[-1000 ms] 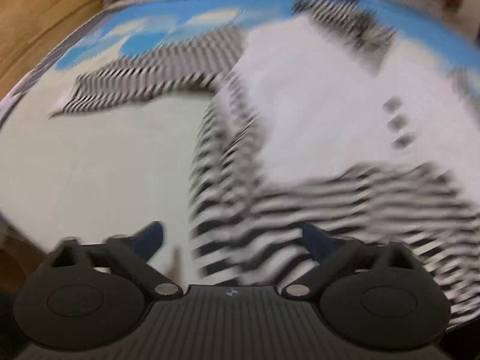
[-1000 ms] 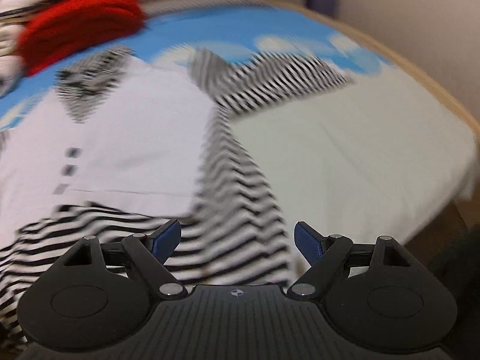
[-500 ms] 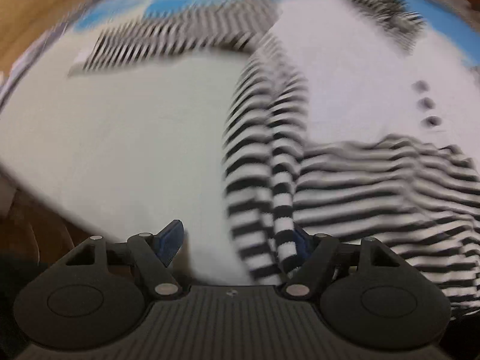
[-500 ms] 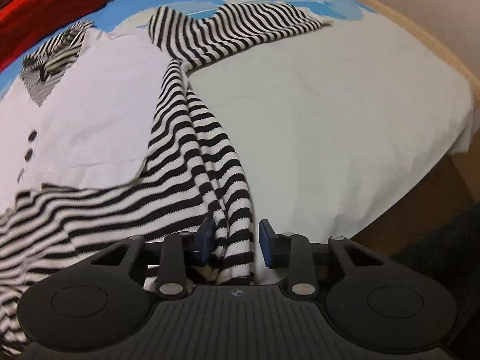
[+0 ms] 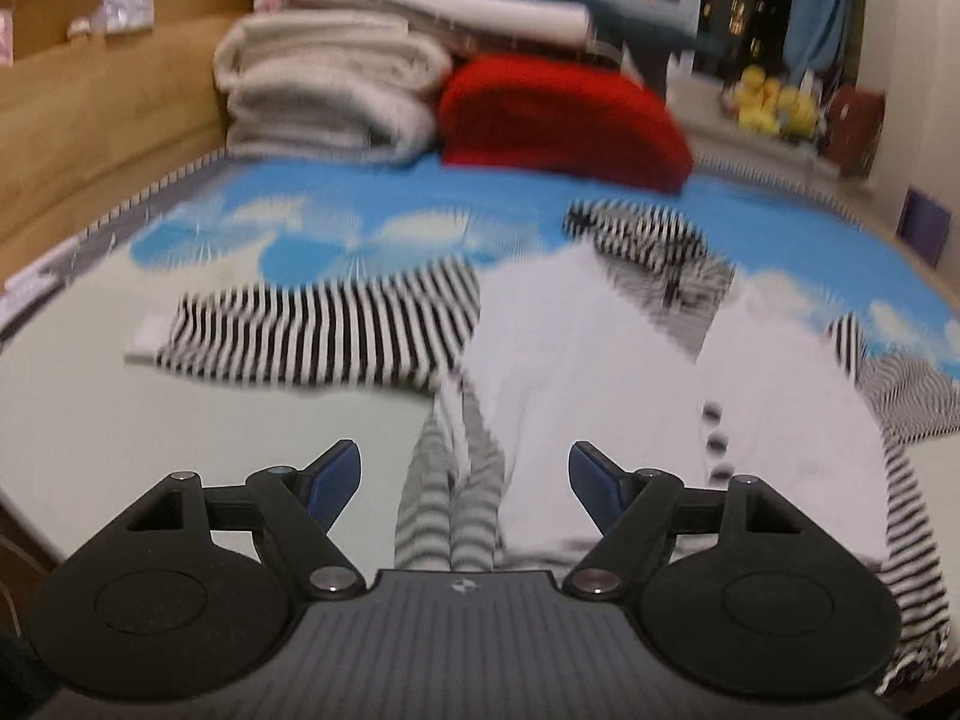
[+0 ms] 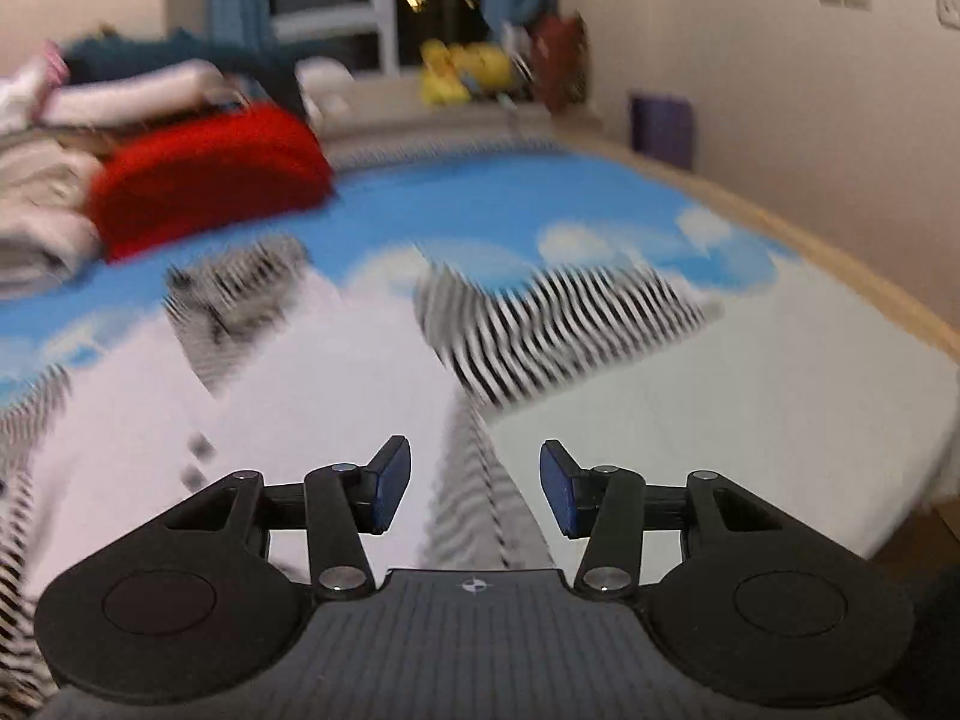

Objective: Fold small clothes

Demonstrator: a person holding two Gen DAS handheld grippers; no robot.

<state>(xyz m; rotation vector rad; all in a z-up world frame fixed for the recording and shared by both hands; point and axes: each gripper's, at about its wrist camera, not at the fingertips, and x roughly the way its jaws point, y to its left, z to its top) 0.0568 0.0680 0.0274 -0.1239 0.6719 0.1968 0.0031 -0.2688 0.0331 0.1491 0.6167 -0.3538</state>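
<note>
Striped garment (image 5: 540, 372) lies mid-bed; bare sheet (image 6: 720, 420) flanks it. Both jaws open, empty, the right's just widening.

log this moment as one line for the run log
left gripper: jaws open, empty | right gripper: jaws just reopening, empty | striped top: flat on bed, unfolded

The left gripper (image 5: 465, 480) is black with blue pads (image 5: 336, 477). The right gripper (image 6: 475, 486) looks the same. Silver screws sit at the joints.
</note>
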